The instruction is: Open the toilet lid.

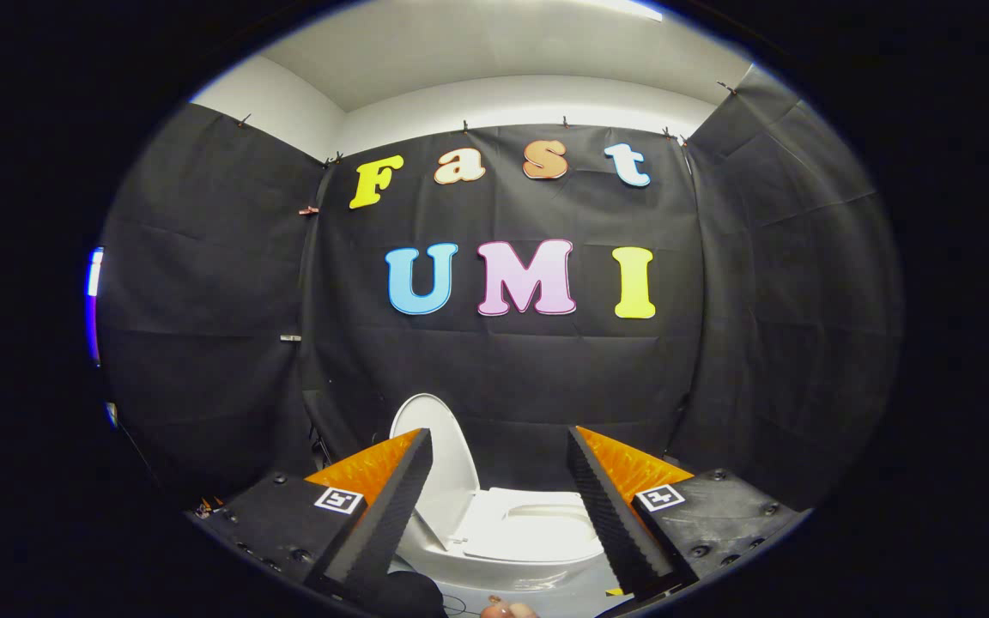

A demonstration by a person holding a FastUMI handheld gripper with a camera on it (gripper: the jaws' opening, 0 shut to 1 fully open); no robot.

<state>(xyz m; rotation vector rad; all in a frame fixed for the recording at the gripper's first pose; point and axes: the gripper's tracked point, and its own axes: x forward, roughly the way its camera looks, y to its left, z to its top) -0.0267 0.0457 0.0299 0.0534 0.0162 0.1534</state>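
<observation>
A white toilet (pixel 520 536) stands on the floor against the black cloth wall, beyond my fingertips. Its lid (pixel 443 459) is raised, leaning up and to the left, partly hidden behind my left finger. The seat (pixel 537 524) lies flat over the bowl and shows between the two fingers. My gripper (pixel 499 446) is open, held back from and above the toilet, with nothing between its fingers and touching nothing.
Black cloth walls (pixel 203 326) close the booth on the left, back and right. Grey floor (pixel 572 592) shows in front of the toilet. A fingertip of a hand (pixel 507 610) shows below, with a dark rounded object (pixel 409 592) beside it.
</observation>
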